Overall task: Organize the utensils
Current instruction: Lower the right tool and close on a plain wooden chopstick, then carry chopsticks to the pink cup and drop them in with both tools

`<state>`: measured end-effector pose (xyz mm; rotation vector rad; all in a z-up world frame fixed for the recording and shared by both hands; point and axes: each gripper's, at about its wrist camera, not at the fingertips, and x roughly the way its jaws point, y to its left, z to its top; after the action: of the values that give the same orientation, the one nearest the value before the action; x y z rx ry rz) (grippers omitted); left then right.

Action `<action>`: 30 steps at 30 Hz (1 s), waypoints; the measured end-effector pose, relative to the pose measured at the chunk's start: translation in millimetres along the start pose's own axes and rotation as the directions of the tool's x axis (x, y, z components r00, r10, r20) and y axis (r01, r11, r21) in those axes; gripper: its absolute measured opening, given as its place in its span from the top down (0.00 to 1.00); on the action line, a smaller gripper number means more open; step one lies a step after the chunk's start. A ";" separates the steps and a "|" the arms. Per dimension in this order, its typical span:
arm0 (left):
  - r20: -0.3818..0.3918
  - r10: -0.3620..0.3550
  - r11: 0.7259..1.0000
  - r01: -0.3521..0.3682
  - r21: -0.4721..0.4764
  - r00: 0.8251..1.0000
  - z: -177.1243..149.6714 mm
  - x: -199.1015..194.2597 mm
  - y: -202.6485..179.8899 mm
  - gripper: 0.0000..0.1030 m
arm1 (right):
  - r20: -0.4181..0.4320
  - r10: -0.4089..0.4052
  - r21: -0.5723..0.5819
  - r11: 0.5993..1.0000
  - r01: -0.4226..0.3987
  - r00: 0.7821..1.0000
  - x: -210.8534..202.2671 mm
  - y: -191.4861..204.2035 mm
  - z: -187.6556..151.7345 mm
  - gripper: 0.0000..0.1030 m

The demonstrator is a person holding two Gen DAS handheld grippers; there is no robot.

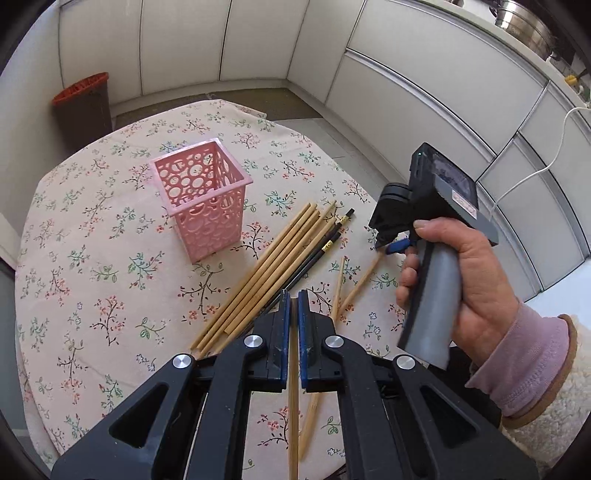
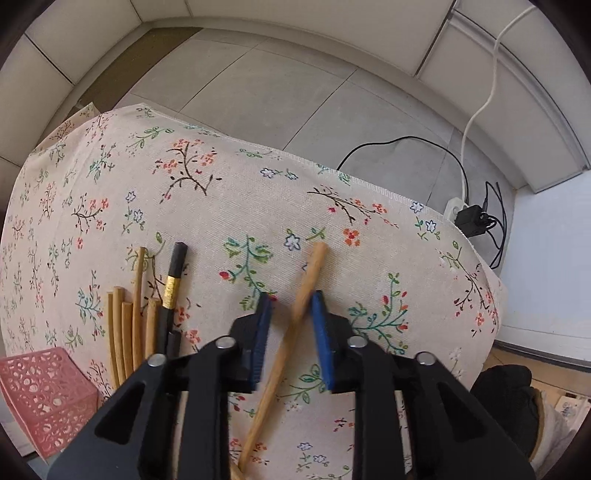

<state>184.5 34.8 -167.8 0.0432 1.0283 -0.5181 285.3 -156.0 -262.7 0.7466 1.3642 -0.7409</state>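
Between the right gripper (image 2: 290, 308) jaws lies a bamboo chopstick (image 2: 312, 271), slanted

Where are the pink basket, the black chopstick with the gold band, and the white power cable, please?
pink basket (image 1: 207, 206): left wrist view, on its perforated front wall.
black chopstick with the gold band (image 2: 170, 291): right wrist view, on the gold band.
white power cable (image 2: 493, 74): right wrist view, on its mid-length.

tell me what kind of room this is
Most likely a home kitchen: white cabinet doors line the walls, a steel pot sits on the counter, and chopsticks lie on a floral tablecloth.
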 end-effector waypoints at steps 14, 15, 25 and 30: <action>0.129 -0.016 0.995 0.028 -0.093 0.992 3.0 -44.2 31.5 0.97 | 0.088 0.333 -0.051 0.943 -0.330 0.939 -60.9 4.8 5.1 0.93; 0.146 -0.016 0.995 0.030 -0.094 0.989 4.3 -50.1 31.7 0.97 | 0.101 0.359 -0.091 0.932 -0.351 0.928 -71.2 2.9 1.8 0.93; 0.231 0.007 0.997 0.012 -0.081 0.973 -0.4 -95.0 7.4 0.97 | 0.063 0.586 -0.424 0.749 -0.510 0.808 -138.1 -30.6 -66.8 0.93; 0.284 0.037 0.996 -0.011 -0.091 0.958 1.9 -122.6 -5.7 0.97 | 0.043 0.641 -0.497 0.679 -0.540 0.766 -166.3 -45.1 -83.0 0.93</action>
<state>133.6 77.2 -64.4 -0.0957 0.7659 -0.4413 190.3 -108.7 -103.5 0.6472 0.9438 0.0426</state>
